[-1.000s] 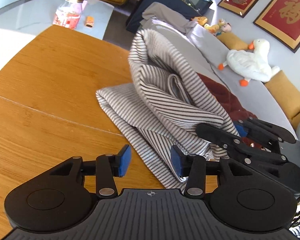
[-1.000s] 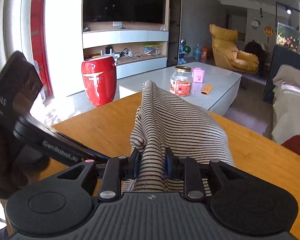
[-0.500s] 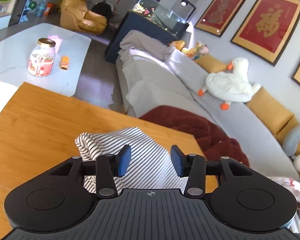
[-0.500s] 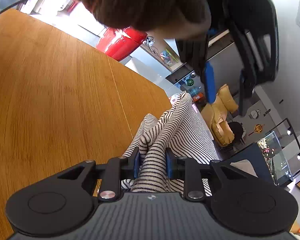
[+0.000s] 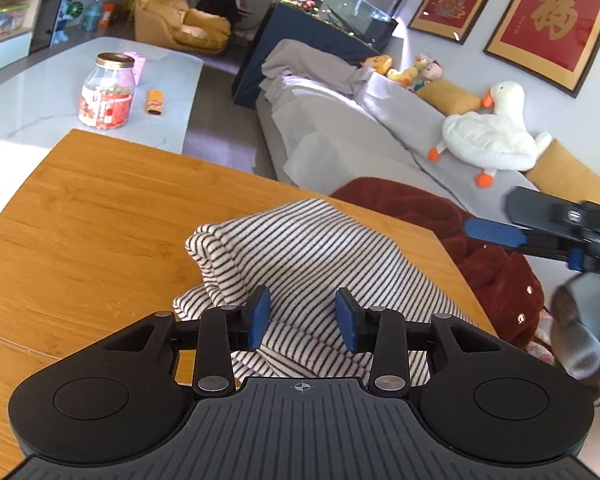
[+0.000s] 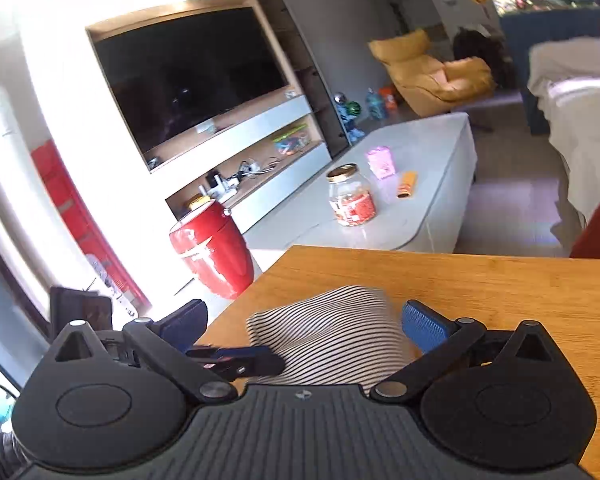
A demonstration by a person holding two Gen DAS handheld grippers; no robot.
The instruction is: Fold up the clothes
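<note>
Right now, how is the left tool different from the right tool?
The left tool has its blue pads partly apart with striped cloth lying between them, while the right tool is spread far wider. The left tool sits low over the striped garment; the right tool is off by the garment's edge near the wooden table side. What they share: both are black with blue pads, and neither is pinching the garment.

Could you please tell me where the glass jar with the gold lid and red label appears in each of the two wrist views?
Left wrist: the jar stands upper left, on the white coffee table beyond the wooden table.
Right wrist: the jar sits just right of centre, on the same coffee table.
Shared landmark: the yellow armchair.
</note>
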